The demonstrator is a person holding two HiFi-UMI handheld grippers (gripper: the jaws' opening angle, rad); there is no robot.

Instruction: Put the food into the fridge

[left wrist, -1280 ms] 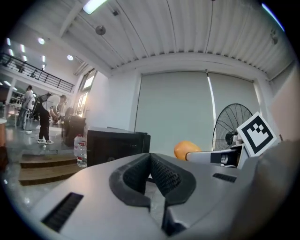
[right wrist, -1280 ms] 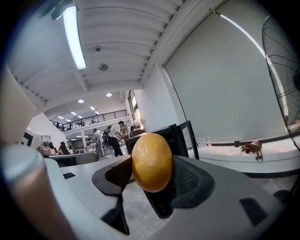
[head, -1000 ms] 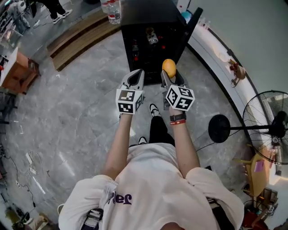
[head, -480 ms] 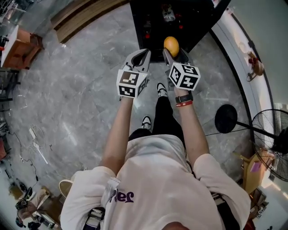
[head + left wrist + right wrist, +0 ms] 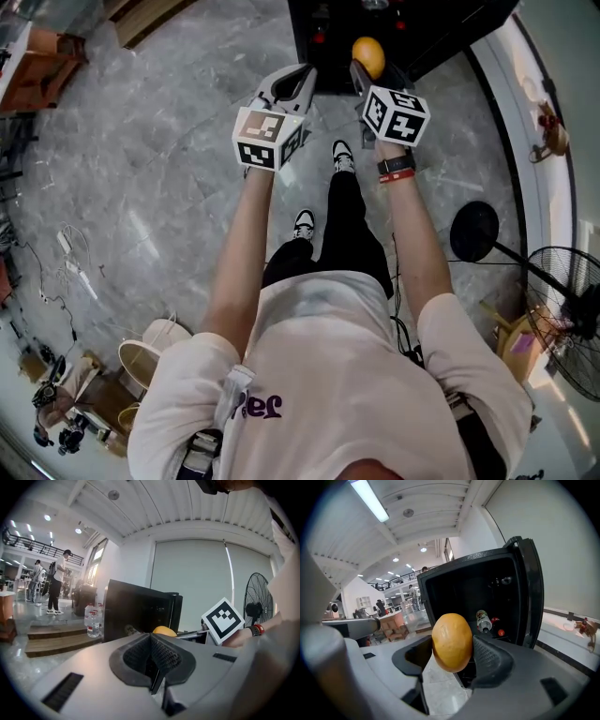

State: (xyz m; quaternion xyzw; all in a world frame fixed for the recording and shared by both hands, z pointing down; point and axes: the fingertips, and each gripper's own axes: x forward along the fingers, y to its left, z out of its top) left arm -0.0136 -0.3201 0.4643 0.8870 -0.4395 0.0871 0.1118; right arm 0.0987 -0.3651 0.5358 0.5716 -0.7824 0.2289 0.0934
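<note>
Carrying is the step in hand: right gripper (image 5: pixel 452 652) clamps the orange (image 5: pixel 451 639) just before the open fridge (image 5: pixel 461 585), while left gripper (image 5: pixel 152 660) is closed on nothing. Next, it likely needs reaching inside and letting go.

Yellow-orange citrus fruit (image 5: pixel 452 641), black fridge (image 5: pixel 454 588)
Grey marble floor (image 5: pixel 159 187) with pale veining — shirt (image 5: pixel 337 375) is off-white with purple lettering, wristband (image 5: pixel 397 175) red, watch strap (image 5: pixel 396 165) and fan (image 5: pixel 572 319) black.

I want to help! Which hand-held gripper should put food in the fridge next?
The right hand-held gripper: it clamps the orange fruit, facing the open fridge. The left hand-held gripper is shut, empty.
</note>
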